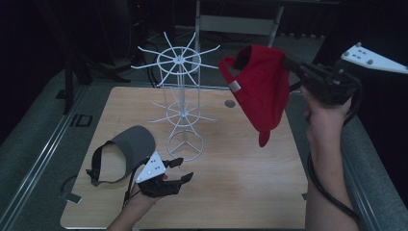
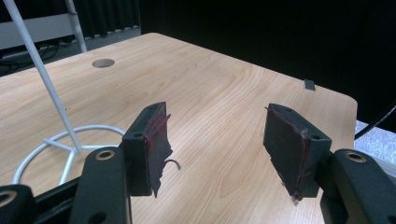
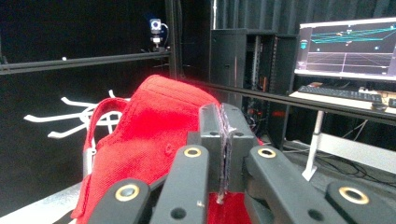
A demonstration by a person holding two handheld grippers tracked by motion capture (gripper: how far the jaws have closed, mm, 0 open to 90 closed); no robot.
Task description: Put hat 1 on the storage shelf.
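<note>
A red cap (image 1: 260, 89) hangs in the air at the right, above the table's far right part, with my right gripper (image 1: 294, 66) shut on its cloth. In the right gripper view the pads press together on the red cap (image 3: 149, 135), and my right gripper (image 3: 224, 140) points toward the rack's white arms. A white wire rack (image 1: 183, 96) stands mid-table. A grey visor (image 1: 126, 153) lies at the left front. Just right of the visor, my left gripper (image 1: 180, 169) rests low over the table, open, with nothing between its pads (image 2: 156, 144).
The wooden table (image 1: 240, 173) has a round hole (image 1: 230, 103) near its far edge. The rack's ring base (image 2: 60, 144) lies left of my left gripper (image 2: 219, 149). A monitor and keyboard (image 3: 345, 51) stand beyond the table. Dark curtains surround the scene.
</note>
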